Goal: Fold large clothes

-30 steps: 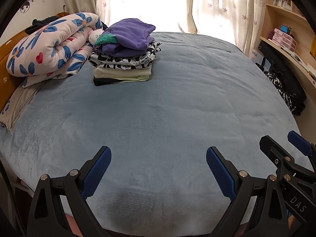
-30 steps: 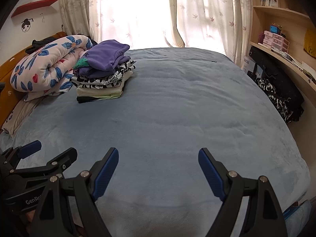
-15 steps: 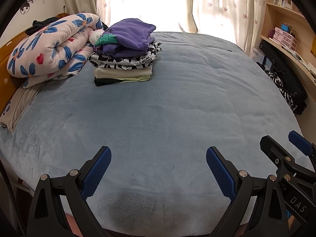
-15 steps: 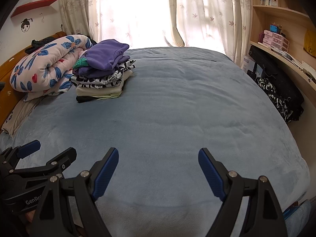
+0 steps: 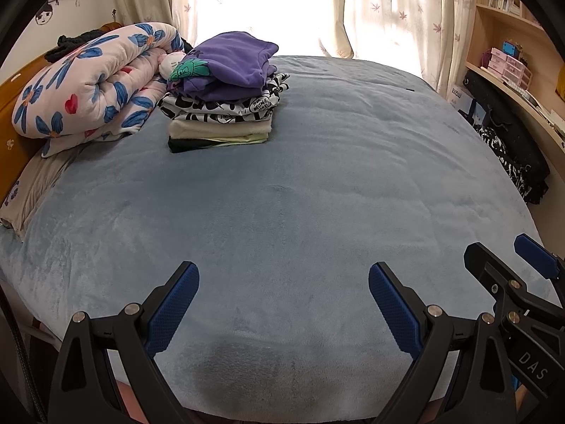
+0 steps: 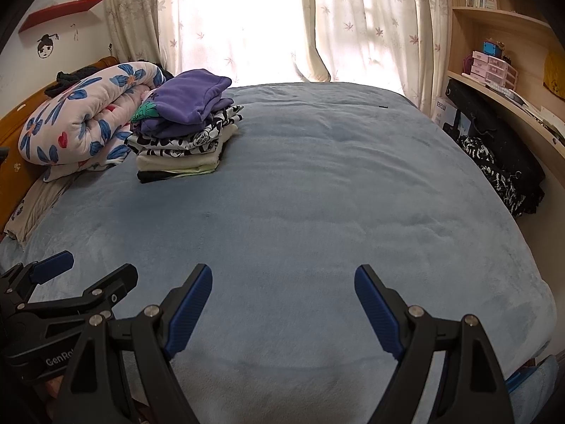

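Currently I hold my left hand-held gripper (image 5: 282,293) over the near edge of the bed (image 5: 317,194), angled downward, with its blue-padded fingers (image 5: 173,304) spread wide and nothing between them. My right hand-held gripper (image 6: 282,296) sits just beside it at the same near edge, its jaws likewise spread apart and empty; in the left wrist view it appears at the lower right (image 5: 508,265), and in the right wrist view the left unit appears at the lower left (image 6: 84,272). Neither unit touches any garment. The bed is covered by a grey-blue plush blanket (image 6: 335,194) that lies flat with only shallow ripples. The stack of folded clothes (image 5: 222,99) rests at the far left part of the bed, well apart from both units. Stack order, top to bottom: a purple garment (image 5: 233,60), a black-and-white printed garment (image 5: 226,106), a cream layer (image 5: 219,129), a pale green layer and a dark layer at the base. A rolled floral quilt (image 5: 91,81) lies just beside the stack on its left, against the wooden headboard (image 5: 9,130). Curtains (image 6: 370,21) hang behind the bed with bright light coming through. Shelving (image 6: 501,70) runs along the right wall, and dark patterned fabric (image 6: 494,162) hangs beneath it beside the bed.
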Demonstrator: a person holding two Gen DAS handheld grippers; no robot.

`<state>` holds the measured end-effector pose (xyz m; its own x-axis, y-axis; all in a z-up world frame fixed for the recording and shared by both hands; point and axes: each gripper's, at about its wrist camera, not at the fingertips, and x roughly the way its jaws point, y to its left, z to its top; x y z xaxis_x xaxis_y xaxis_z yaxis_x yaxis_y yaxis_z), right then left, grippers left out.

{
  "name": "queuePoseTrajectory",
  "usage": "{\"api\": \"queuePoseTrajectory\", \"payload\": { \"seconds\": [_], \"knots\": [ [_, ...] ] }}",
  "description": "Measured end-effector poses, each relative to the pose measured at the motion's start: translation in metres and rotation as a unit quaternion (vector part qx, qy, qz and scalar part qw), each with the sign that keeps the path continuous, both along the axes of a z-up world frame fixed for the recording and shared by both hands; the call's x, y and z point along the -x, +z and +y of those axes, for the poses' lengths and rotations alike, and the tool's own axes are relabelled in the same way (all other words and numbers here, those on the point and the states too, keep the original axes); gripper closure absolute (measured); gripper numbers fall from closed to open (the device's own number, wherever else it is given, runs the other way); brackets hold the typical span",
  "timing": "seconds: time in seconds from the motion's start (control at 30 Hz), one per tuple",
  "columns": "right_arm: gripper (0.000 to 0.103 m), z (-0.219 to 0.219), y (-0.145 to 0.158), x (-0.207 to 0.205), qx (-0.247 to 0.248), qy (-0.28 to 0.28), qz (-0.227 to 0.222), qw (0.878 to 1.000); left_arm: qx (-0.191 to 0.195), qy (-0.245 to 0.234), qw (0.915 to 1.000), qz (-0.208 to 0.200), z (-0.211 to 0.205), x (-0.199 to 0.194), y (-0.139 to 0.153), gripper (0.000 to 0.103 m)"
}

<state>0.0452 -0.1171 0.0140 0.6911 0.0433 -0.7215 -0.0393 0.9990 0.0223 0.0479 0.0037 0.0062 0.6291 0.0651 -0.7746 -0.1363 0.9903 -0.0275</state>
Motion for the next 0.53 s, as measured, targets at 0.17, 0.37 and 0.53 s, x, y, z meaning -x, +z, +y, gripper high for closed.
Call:
{"api": "queuePoseTrajectory", "payload": {
  "seconds": [0.17, 0.37, 0.53],
  "knots": [
    [0.019, 0.0003, 0.0001, 0.0007, -0.003, 0.001, 0.001, 1.0, 0.001, 0.0, 1.0, -0.001, 0.0003, 0.0004, 0.0003, 0.007],
    [0.019, 0.0015, -0.0001, 0.0013, -0.003, 0.001, 0.002, 1.0, 0.0, 0.0, 1.0, 0.0, 0.0004, 0.0008, -0.0002, 0.007],
    [0.019, 0.0029, -0.0007, 0.0025, -0.002, 0.001, 0.003, 1.0, -0.001, 0.001, 1.0, 0.003, 0.0012, 0.0016, -0.0008, 0.007]
  ]
}}
